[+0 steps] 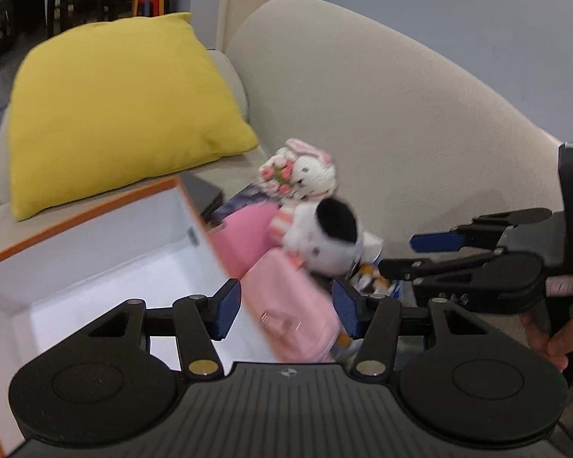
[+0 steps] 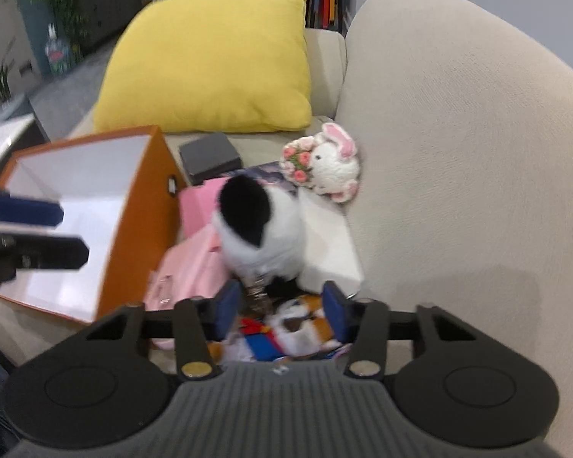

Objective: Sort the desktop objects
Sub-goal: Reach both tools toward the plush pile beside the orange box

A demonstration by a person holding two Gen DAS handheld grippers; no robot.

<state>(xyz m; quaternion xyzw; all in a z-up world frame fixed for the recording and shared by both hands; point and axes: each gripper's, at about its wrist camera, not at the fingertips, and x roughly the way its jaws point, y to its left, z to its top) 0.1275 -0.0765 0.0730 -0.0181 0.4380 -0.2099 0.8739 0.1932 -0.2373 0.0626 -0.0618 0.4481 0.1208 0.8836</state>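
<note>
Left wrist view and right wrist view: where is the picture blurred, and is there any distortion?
Left wrist view: the black-and-white plush and bunny toy are motion-smeared; the left gripper is sharp. Right wrist view: the plush is soft-edged; fisheye bends the sofa back.

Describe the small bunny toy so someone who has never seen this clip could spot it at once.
Start at the yellow cushion on the beige sofa. Just below its right corner, against the sofa's backrest, lies the crocheted bunny. Unlike the larger black-and-white plush in front of it, it is white with pink-lined ears and holds a bunch of pink flowers.
</note>
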